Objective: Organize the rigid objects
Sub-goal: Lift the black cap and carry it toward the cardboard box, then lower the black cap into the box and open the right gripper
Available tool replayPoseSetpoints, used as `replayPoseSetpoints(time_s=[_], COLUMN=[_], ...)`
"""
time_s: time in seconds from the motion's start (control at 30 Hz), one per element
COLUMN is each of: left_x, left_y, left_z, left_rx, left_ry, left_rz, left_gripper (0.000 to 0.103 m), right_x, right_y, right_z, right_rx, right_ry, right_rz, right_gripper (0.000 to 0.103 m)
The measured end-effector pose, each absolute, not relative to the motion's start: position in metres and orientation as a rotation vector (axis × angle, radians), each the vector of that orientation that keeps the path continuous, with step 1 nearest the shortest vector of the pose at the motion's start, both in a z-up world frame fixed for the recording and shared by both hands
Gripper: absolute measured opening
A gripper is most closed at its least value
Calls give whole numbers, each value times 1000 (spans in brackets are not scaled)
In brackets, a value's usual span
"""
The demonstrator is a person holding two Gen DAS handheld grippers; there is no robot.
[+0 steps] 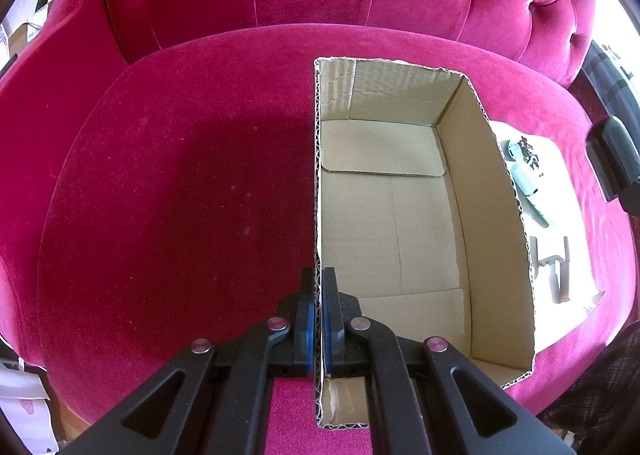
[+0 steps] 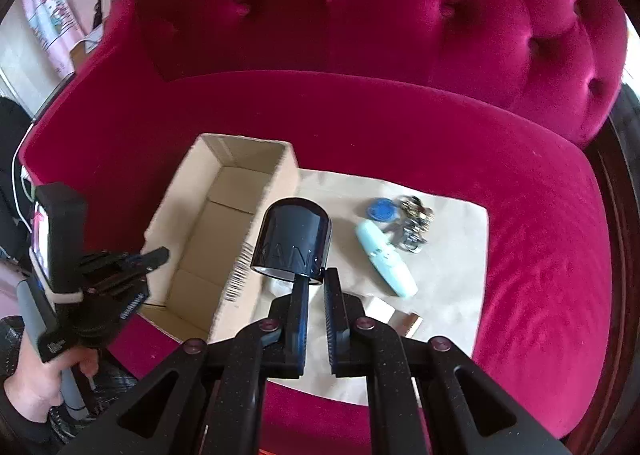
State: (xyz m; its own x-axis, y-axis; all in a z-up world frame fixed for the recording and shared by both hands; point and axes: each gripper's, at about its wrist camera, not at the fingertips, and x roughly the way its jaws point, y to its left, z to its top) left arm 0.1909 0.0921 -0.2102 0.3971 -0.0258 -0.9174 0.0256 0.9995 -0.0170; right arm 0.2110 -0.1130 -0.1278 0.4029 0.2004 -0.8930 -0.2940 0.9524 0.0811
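Observation:
An open cardboard box [image 1: 400, 215] lies on the pink sofa seat, and nothing shows inside it. My left gripper [image 1: 320, 279] is shut on the box's left wall, one pad on each side of the cardboard. In the right wrist view my right gripper [image 2: 316, 275] is shut on the rim of a glossy black cup [image 2: 294, 241]. The cup hangs bottom-up above the brown paper [image 2: 448, 255], just right of the box [image 2: 216, 223]. The left gripper [image 2: 158, 255] shows there too, held by a hand [image 2: 36, 387] at the box's near left wall.
On the paper lie a mint-green oblong item [image 2: 386, 259], a blue round disc [image 2: 380, 209], a bunch of keys [image 2: 414, 223] and a small brown and white piece [image 2: 400, 319]. The tufted sofa back [image 2: 360, 15] rises behind. The seat [image 1: 180, 195] left of the box is bare velvet.

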Motion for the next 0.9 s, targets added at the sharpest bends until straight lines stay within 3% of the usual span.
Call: replayPoseSetpoints(time_s=[0.9], left_x=[191], left_y=[94], left_z=[-210], left_rx=[-6], left_ry=[1163], left_rz=[-33], left_gripper=[3], right_x=[244], right_y=[-22], right_z=[-160], right_rx=[-154], right_ry=[1152], right_rz=[454], right_gripper=[6])
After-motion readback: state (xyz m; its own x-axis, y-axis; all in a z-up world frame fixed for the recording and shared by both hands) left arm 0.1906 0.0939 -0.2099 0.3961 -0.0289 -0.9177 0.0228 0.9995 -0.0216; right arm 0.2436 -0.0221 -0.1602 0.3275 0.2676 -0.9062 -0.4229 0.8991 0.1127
